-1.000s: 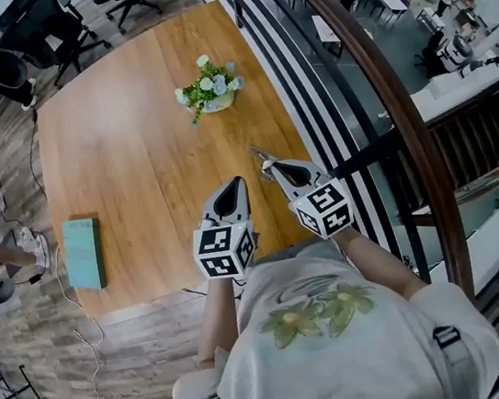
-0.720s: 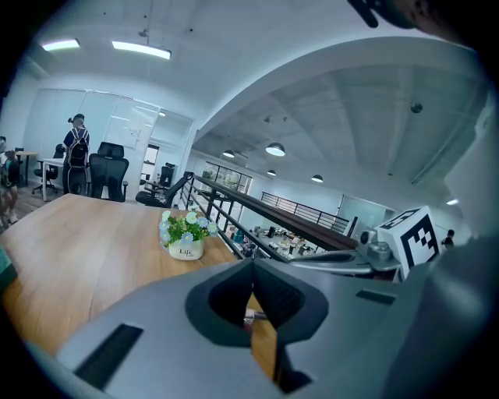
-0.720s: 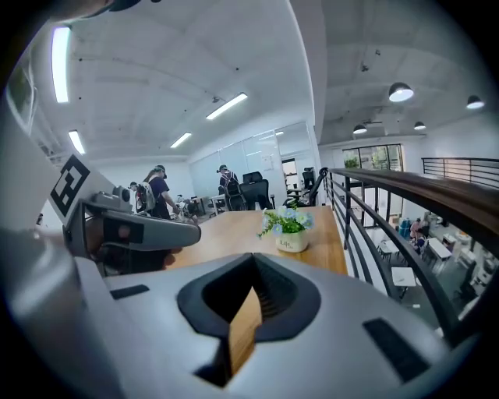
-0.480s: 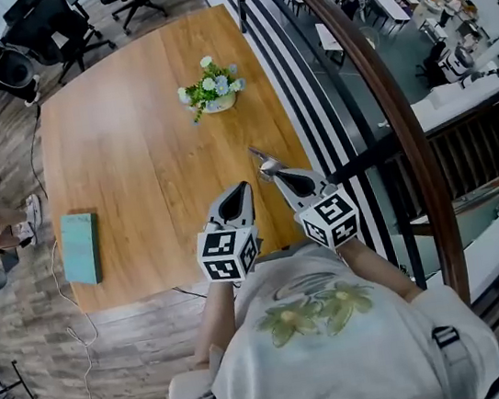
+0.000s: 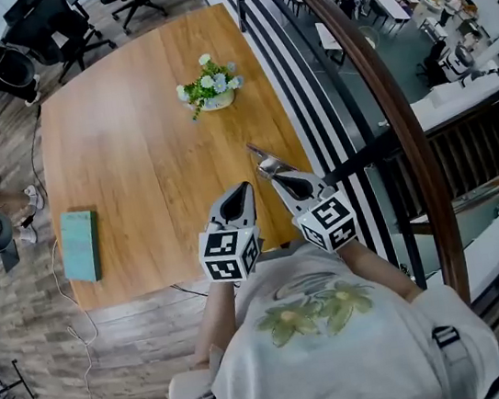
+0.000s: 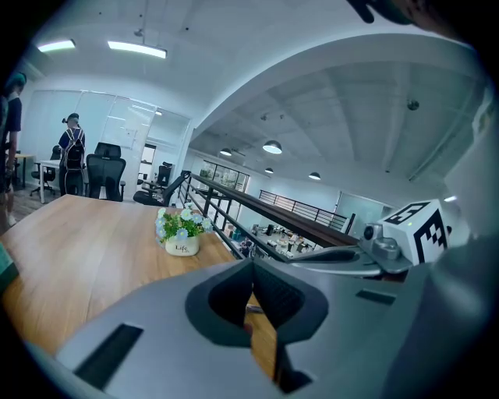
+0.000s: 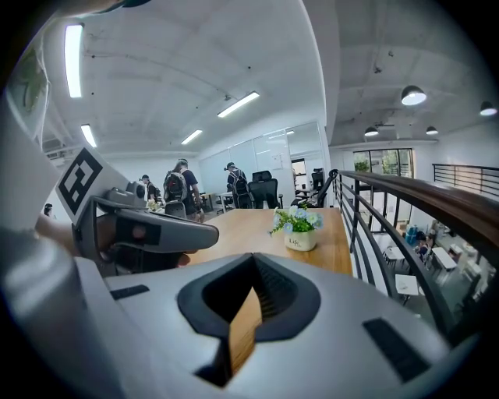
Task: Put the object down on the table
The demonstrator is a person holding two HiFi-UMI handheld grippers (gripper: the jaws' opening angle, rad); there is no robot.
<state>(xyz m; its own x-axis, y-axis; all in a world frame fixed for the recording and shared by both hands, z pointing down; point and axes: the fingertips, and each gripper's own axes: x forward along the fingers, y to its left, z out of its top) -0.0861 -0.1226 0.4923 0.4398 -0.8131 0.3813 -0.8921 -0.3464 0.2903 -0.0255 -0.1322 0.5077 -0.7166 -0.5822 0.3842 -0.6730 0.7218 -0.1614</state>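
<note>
1. Opening on a thin silvery object [image 5: 256, 154], poking out at 11 o'clock from the tips of the right gripper [image 5: 265, 167]. Too small to name with any confidence.
2. Reading that right gripper as pinched hard together on the sliver. Tips meeting with no gap in the right gripper view [image 7: 253, 257], though not showing the object itself from there.
3. Placing it over the near right part of the table [image 5: 130, 147], close to the edge by the railing [image 5: 369, 64]. Impossible to say whether touching the wood or just above it.
4. Judging progress: not put down yet. Already positioned over the tabletop, so probably only the lowering, the spreading of the jaws and the pull-back left.
5. Moving out to 8 o'clock of the object: left gripper [image 5: 242, 186], just beside the right one, tips pressed together on nothing.
6. Further out, well apart at 11 o'clock: a white flower pot [image 5: 216, 102]. Over at 9 o'clock, near the left edge: a teal block [image 5: 80, 249].
7. On writing: "Life" on the pot, as far as legible. Square markers on the cubes, no words.
</note>
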